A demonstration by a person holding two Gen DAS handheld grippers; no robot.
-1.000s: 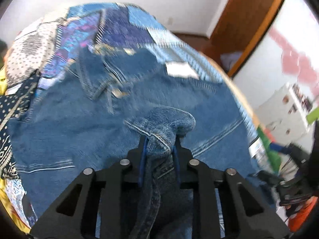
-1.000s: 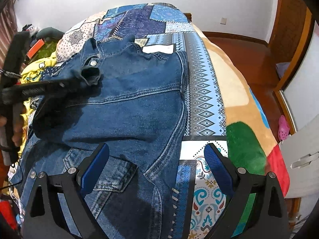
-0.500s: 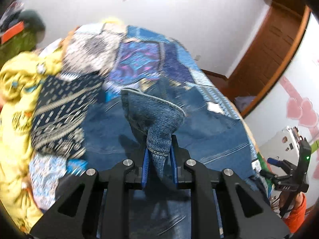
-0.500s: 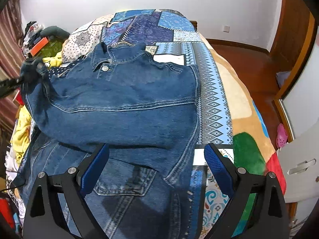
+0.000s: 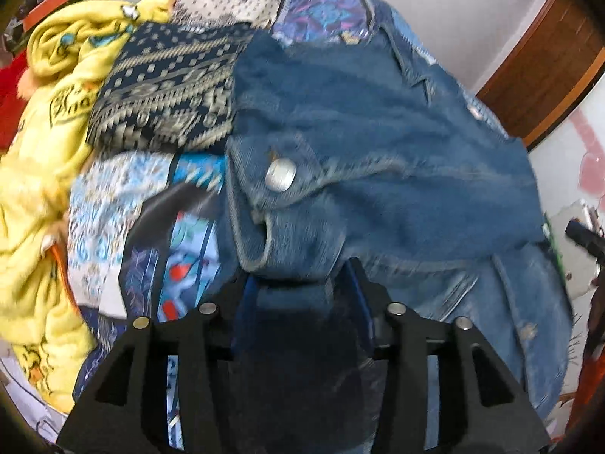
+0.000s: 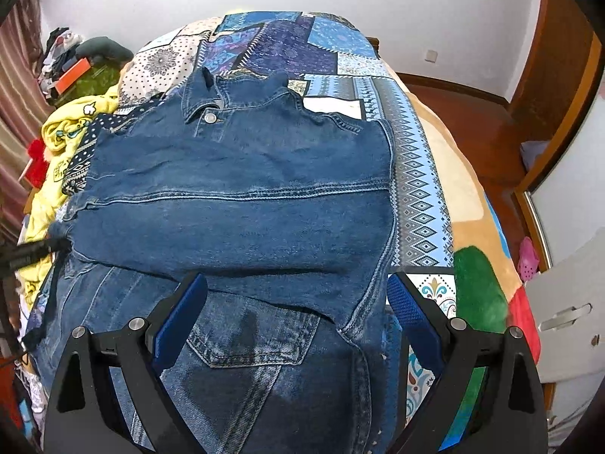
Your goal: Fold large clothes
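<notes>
Denim jacket (image 6: 242, 196) lies spread on the patchwork bedspread (image 6: 419, 174), one sleeve folded straight across its back. Our left gripper (image 5: 300, 283) sits at the sleeve cuff (image 5: 280, 227) by the jacket's left edge — its jaws have just been opening, and the cuff sits loosely between them, apparently let go. Our right gripper (image 6: 297, 314) hovers wide open over the hem, holding nothing. To finish this fold well, we should lift the left straight off without dragging the cuff — then smooth the sleeve flat before folding the next part.
</notes>
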